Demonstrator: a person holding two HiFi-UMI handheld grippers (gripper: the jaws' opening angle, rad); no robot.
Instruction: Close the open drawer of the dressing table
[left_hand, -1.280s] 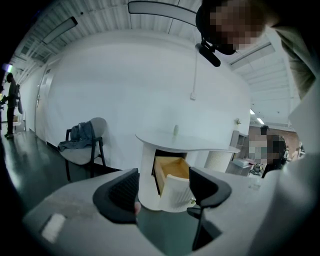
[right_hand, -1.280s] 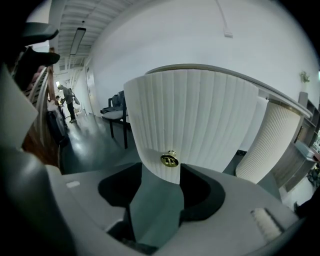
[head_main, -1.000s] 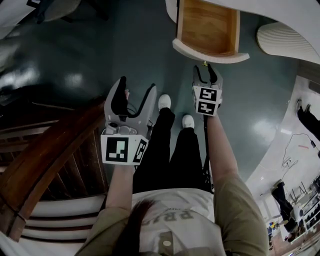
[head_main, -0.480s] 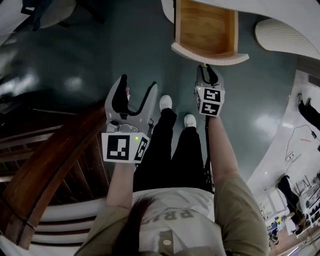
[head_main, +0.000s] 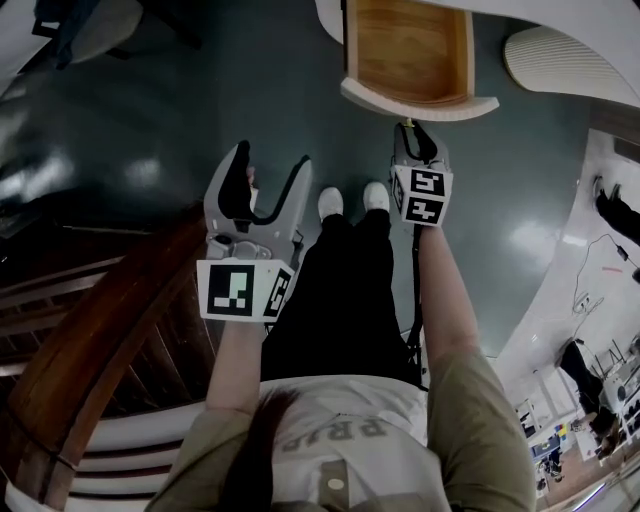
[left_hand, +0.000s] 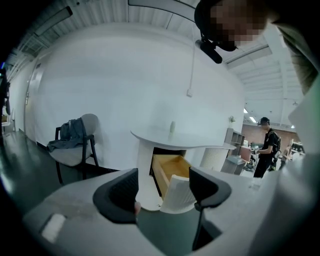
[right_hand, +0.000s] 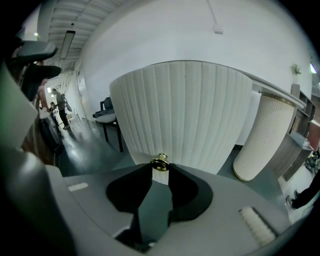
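The dressing table's drawer (head_main: 405, 50) stands pulled out at the top of the head view, with a bare wooden inside and a white ribbed front (head_main: 420, 103). A small brass knob (right_hand: 160, 162) sticks out of that front (right_hand: 185, 115). My right gripper (head_main: 413, 135) is at the knob; its jaws have just been closing and now pinch the knob between their tips (right_hand: 160, 170). My left gripper (head_main: 272, 158) hangs open in the air to the left, well short of the drawer. In the left gripper view the drawer (left_hand: 170, 167) shows between its spread fingers (left_hand: 162, 192), under the white tabletop (left_hand: 175, 137).
A dark wooden stair railing (head_main: 100, 320) runs along the left. A white ribbed pedestal (right_hand: 260, 135) stands right of the drawer. A chair with clothes on it (left_hand: 75, 145) is left of the table. A person (left_hand: 265, 145) stands far right. My white shoes (head_main: 330, 203) are just before the drawer.
The right gripper's jaws have narrowed onto the brass knob. My feet have stepped closer to the drawer. The left gripper has hardly shifted.
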